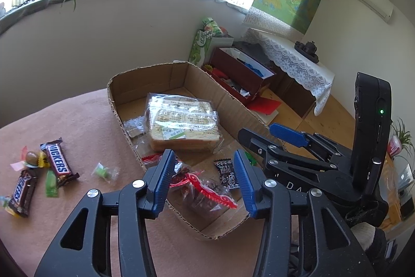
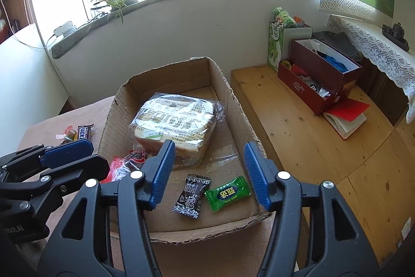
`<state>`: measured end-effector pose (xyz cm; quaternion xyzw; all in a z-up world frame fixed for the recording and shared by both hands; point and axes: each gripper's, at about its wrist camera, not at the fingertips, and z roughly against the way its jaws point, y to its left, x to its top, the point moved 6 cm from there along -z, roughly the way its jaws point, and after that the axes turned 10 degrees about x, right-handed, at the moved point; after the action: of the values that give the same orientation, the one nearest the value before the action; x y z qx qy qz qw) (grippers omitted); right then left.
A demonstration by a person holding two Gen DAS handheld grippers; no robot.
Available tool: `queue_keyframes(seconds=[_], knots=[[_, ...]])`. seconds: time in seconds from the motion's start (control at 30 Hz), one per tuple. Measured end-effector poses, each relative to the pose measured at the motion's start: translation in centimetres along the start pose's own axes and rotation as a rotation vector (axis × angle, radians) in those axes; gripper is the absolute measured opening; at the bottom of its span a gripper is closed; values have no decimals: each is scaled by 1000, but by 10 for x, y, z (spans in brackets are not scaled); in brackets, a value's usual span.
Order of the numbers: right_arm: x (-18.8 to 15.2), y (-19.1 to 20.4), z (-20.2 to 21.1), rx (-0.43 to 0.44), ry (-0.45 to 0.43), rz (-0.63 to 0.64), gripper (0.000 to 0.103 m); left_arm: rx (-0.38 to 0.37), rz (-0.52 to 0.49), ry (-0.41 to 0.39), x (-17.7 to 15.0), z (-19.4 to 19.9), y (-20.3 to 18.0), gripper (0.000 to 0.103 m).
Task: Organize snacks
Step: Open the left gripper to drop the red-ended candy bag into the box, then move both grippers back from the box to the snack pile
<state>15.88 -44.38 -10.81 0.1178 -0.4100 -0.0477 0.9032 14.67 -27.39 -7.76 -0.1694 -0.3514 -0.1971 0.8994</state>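
Cardboard box, torn edges: plastic-wrapped bread, black candy, green candy. Left tool, right tool: ribbed blue fingers apart, empty.

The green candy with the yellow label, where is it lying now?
In the right wrist view the green candy lies on the floor of the cardboard box, near its front right corner, just right of the black candy.

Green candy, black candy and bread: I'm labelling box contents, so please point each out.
Green candy (image 2: pixel 227 194): right wrist view, middle of wrapper.
Black candy (image 2: pixel 192 196): right wrist view, middle of wrapper.
Bread (image 2: pixel 172 126): right wrist view, top of the bag.
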Motion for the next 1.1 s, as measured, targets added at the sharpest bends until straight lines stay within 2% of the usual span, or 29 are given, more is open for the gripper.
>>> queue_keyframes(seconds=[0.03, 0.13, 0.27, 0.67, 1.1], knots=[[0, 0, 1, -6, -5, 0, 70, 0, 1, 0, 0, 0, 1, 46], [0, -1, 4, -14, -9, 0, 72, 2, 4, -3, -1, 3, 3, 47], [1, 1, 6, -19, -15, -2, 81, 7, 6, -12, -1, 7, 6, 47], [-2, 22, 16, -14, -23, 22, 82, 28, 21, -55, -3, 30, 22, 47], [-7, 65, 22, 48, -31, 46, 82, 69, 87, -70, -11, 44, 70, 47]])
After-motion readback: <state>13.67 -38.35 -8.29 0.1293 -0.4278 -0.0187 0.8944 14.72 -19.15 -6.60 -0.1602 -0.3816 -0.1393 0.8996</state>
